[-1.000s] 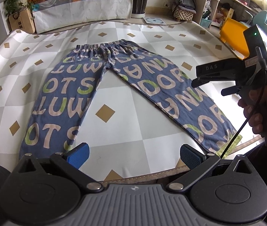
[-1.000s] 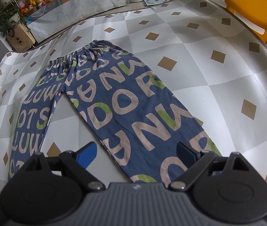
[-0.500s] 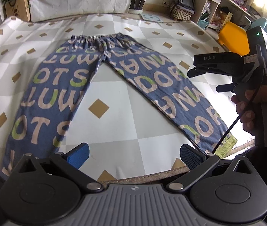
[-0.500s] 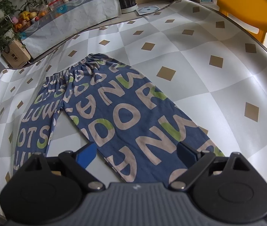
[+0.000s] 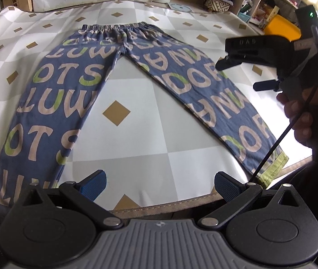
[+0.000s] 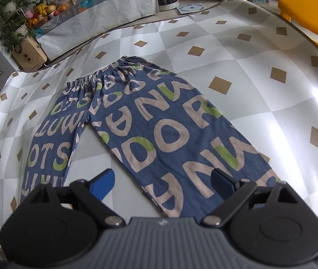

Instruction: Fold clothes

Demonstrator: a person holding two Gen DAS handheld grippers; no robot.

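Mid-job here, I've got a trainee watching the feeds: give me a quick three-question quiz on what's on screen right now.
1. True or false: the trousers lie flat with both legs spread apart in a V.
2. Which end of the trousers is farthest from the grippers? A) the elastic waistband B) the green cuff C) neither, they are bunched up
3. Fill in: the left gripper and the right gripper are both ____, holding nothing.

Key
1. True; bare tablecloth shows between the legs.
2. A
3. open
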